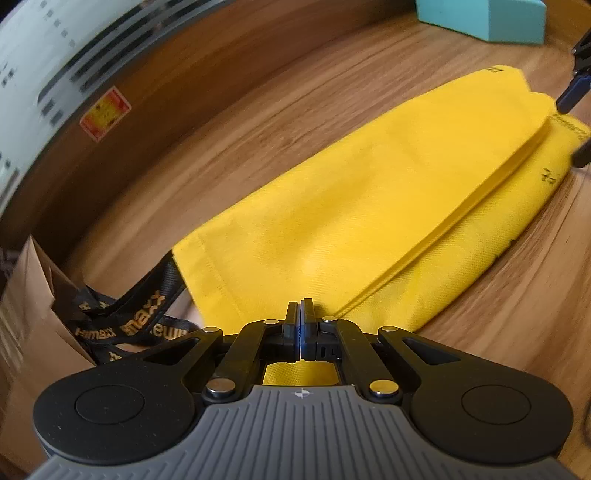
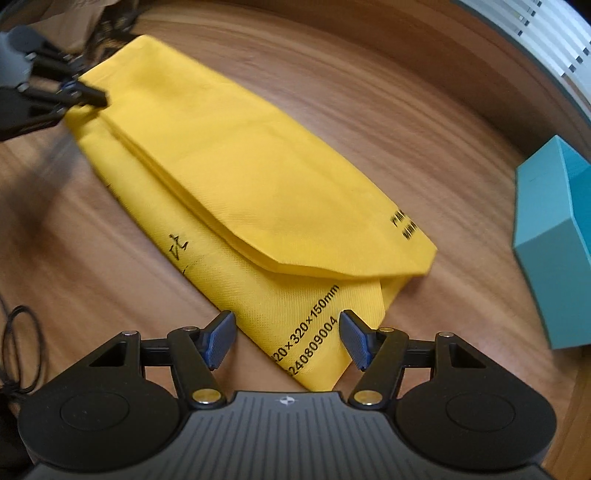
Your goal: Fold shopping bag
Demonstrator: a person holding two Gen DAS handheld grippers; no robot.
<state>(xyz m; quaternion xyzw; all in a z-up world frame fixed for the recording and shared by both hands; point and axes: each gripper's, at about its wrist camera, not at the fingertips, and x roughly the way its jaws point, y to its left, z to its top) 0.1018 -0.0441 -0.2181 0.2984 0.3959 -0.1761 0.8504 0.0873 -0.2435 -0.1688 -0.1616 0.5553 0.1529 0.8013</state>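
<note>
A yellow shopping bag (image 1: pixel 369 206) lies folded lengthwise into a long strip on the wooden table (image 1: pixel 258 110); it also shows in the right wrist view (image 2: pixel 236 177). Its black handle straps (image 1: pixel 140 317) with gold lettering trail off its left end. My left gripper (image 1: pixel 302 314) is shut, its tips over the bag's handle end; it shows at upper left in the right wrist view (image 2: pixel 94 98). Whether cloth is pinched I cannot tell. My right gripper (image 2: pixel 287 332) is open, its blue pads either side of the bag's printed bottom corner.
A teal box (image 2: pixel 550 251) stands on the table right of the bag's bottom end, also in the left wrist view (image 1: pixel 484 18). A brown paper bag (image 1: pixel 33 295) sits by the straps. A thin black cable (image 2: pixel 18 350) lies at the left.
</note>
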